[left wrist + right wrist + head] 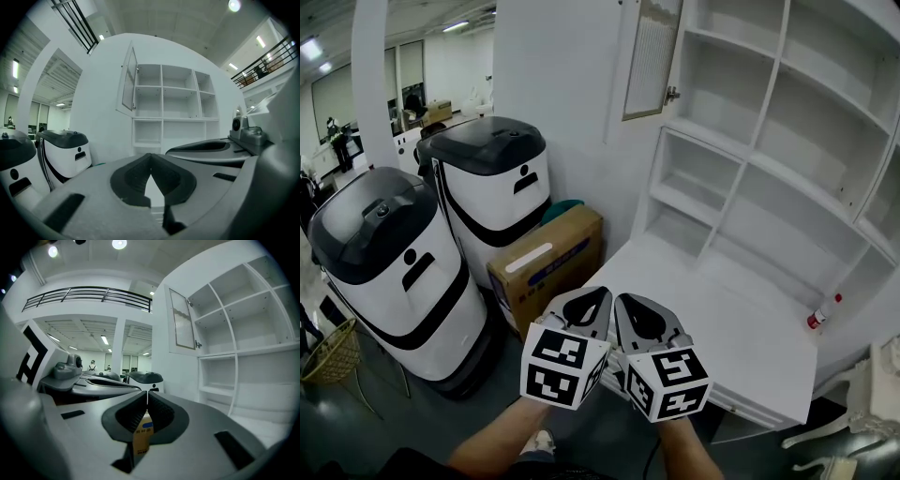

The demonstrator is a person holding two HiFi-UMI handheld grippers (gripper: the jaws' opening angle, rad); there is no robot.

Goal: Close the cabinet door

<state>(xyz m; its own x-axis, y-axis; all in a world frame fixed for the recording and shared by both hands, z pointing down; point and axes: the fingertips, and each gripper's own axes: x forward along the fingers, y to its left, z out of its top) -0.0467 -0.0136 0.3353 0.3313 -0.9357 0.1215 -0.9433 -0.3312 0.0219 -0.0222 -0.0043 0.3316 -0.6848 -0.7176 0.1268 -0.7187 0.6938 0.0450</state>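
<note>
Ribbed black fingers [161, 411] meet at tips; reeded-glass cabinet door [653, 56] open.

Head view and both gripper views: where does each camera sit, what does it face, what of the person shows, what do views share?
Head view: on the head, looking down at white desk; forearms, left gripper, right gripper show.
Left gripper view: on that gripper, facing the shelves; its shut jaws show.
Right gripper view: on its gripper, shut jaws, facing shelves and hall.
All share the open cabinet door.
</note>
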